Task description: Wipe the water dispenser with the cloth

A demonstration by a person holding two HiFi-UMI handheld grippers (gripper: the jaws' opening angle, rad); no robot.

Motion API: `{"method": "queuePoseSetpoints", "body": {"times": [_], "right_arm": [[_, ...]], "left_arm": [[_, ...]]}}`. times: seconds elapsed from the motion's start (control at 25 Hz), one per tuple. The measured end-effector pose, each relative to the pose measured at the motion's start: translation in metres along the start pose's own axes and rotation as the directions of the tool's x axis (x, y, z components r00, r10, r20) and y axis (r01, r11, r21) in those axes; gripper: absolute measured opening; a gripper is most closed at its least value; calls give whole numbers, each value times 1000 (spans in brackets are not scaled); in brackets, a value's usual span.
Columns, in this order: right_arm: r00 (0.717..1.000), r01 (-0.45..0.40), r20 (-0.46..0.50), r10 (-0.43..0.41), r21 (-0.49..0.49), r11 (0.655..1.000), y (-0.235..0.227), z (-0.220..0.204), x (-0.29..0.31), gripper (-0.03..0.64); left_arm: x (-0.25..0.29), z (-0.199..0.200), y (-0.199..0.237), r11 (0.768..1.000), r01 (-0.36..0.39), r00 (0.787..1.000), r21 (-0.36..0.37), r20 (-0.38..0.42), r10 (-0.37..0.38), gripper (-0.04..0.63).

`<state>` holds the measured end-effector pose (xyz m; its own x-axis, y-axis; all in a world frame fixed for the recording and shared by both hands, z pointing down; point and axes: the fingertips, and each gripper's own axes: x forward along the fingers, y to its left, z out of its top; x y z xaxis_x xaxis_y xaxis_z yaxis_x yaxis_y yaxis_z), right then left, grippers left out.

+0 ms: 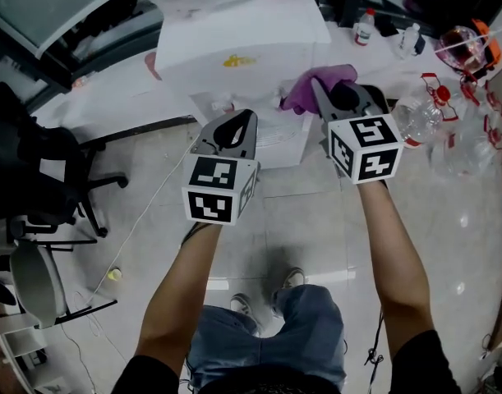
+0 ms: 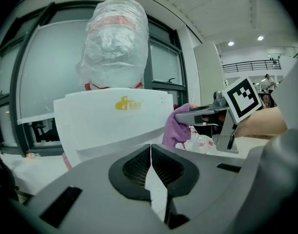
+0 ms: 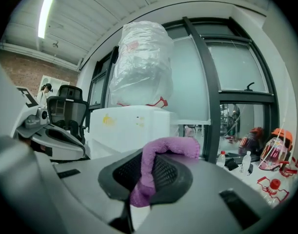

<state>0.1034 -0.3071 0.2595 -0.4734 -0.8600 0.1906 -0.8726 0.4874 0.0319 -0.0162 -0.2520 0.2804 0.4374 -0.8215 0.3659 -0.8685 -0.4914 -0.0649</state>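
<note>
"Where's the purple cloth (image 3: pixel 174 146)?"

"Pinched in the right claw (image 3: pixel 145 177), up at the right front corner of the white water dispenser (image 1: pixel 234 39). I can't tell whether it touches."

"And the left claw (image 2: pixel 151 169)?"

"Pressed together on nothing, beside the right one, facing the dispenser's front. A plastic-wrapped bottle (image 2: pixel 117 38) sits on top."

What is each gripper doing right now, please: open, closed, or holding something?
Left gripper: closed, holding nothing.
Right gripper: closed on the purple cloth.
</note>
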Motion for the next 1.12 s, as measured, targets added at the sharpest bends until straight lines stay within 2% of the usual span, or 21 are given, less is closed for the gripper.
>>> {"method": "queuePoseSetpoints", "body": {"times": [0.4, 0.76, 1.12], "right_arm": [[998, 42, 38, -41, -48, 998, 1, -55, 11, 41], [998, 55, 31, -53, -64, 996, 8, -128, 30, 41], [997, 71, 22, -70, -84, 994, 13, -191, 41, 41]], "left_arm": [[12, -43, 5, 999, -3, 998, 52, 68, 0, 29], [27, -97, 15, 999, -19, 993, 33, 113, 15, 28], [34, -138, 17, 998, -26, 988, 48, 153, 19, 28]]}}
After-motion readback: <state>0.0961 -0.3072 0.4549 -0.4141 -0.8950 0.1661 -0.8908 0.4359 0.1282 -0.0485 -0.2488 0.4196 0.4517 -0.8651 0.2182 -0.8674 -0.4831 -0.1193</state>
